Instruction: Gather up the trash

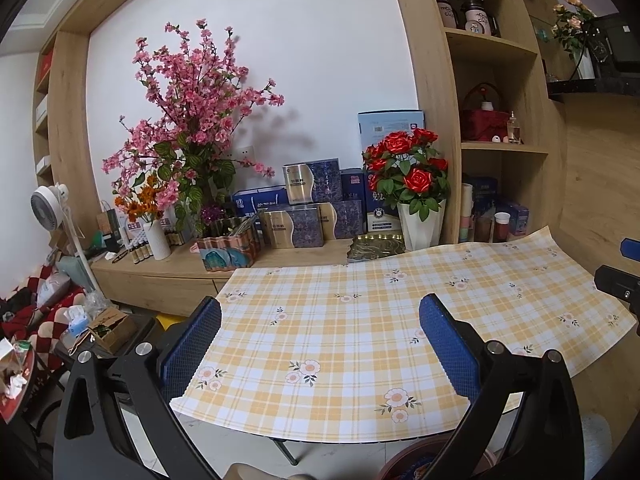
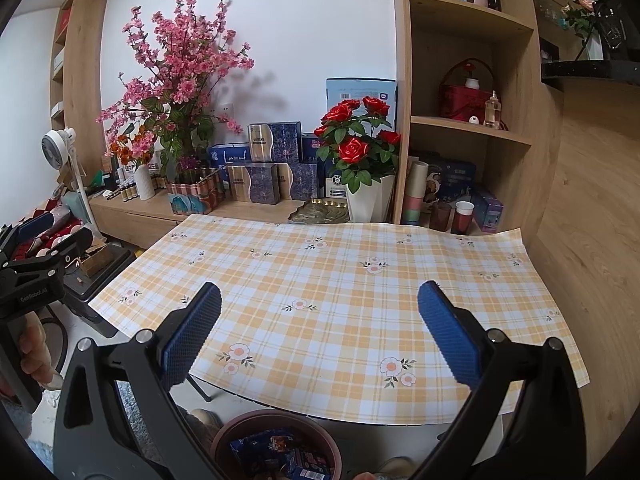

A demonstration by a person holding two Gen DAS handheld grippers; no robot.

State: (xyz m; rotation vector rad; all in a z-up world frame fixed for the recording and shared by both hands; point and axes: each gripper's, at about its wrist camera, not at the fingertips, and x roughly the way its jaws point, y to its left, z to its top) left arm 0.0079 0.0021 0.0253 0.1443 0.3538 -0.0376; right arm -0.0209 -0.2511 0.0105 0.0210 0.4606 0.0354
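Observation:
A brown round bin [image 2: 276, 420] sits on the floor under the table's near edge, with blue and orange wrappers [image 2: 280, 454] inside; its rim [image 1: 416, 446] also shows low in the left wrist view. My left gripper [image 1: 320, 316] hovers open over the near left part of the yellow checked tablecloth [image 1: 360, 320], nothing between its blue pads. My right gripper [image 2: 320, 312] is likewise open and empty above the cloth [image 2: 340, 280]. No loose trash shows on the cloth. The left gripper [image 2: 44, 236] also appears at the left edge of the right wrist view, held by a hand [image 2: 34, 352].
A wooden sideboard [image 1: 168, 268] behind the table carries flower pots, a rose vase [image 1: 422, 222], stacked blue boxes [image 1: 308, 208] and a gold tray [image 1: 376, 246]. Shelves with cups stand at right. A white fan [image 1: 50, 204], a cluttered seat and a small box [image 1: 112, 326] lie left.

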